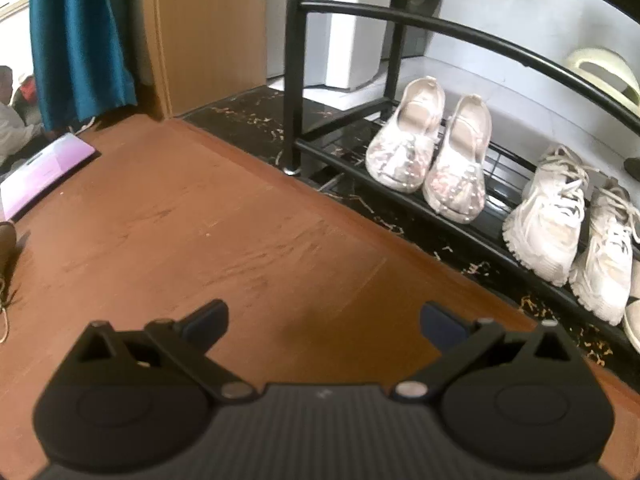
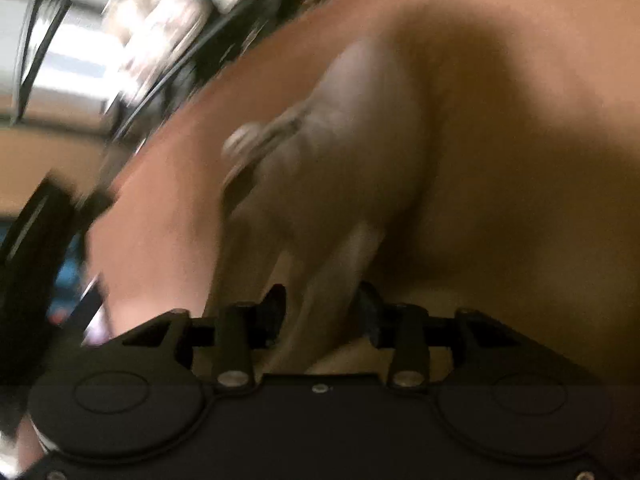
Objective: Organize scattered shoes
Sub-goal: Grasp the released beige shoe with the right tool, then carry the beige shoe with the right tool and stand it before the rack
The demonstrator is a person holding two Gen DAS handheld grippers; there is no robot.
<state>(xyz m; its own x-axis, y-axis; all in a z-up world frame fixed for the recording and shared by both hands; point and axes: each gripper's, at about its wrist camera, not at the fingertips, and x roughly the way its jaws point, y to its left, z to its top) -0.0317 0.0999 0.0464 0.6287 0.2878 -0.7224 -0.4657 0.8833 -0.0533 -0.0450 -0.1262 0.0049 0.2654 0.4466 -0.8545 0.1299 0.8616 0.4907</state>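
In the left wrist view my left gripper (image 1: pixel 324 322) is open and empty above the brown wooden floor (image 1: pixel 192 232). A black shoe rack (image 1: pixel 460 216) stands ahead to the right. On its bottom shelf sit a pair of pale beaded flat shoes (image 1: pixel 428 152) and a pair of white sneakers (image 1: pixel 568 224). In the blurred right wrist view my right gripper (image 2: pixel 322 312) is shut on the rim of a tan brown shoe (image 2: pixel 320 184), held over the floor.
A teal curtain (image 1: pixel 80 40) and a wooden door frame (image 1: pixel 208 32) stand at the back left. A pink flat box (image 1: pixel 44 172) lies on the floor at left. A white container (image 1: pixel 356 28) stands behind the rack. Another shoe's edge (image 1: pixel 632 320) shows at far right.
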